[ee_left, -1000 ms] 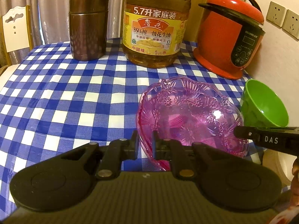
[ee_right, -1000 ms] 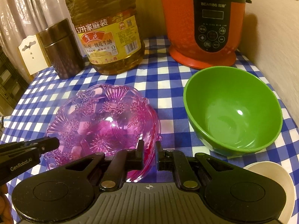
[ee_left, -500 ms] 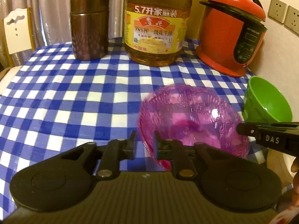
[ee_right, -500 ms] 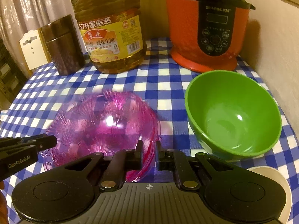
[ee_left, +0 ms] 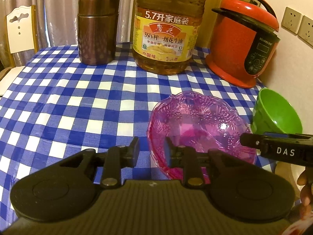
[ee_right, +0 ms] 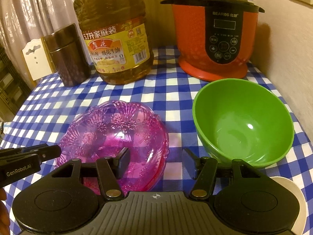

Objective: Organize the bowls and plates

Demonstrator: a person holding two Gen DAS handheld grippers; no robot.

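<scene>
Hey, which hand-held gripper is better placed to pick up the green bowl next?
Right, probably. The right hand-held gripper is open, and the green bowl sits just ahead of its right finger. The left hand-held gripper straddles the pink bowl's rim, with that bowl between it and the green one.

pale curtains (ee_left: 58, 9), white chair (ee_left: 19, 33)

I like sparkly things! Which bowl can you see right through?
The pink bowl with flower patterns: the checked cloth shows through it. The green bowl beside it is solid, plain and see-nothing-through.
</scene>
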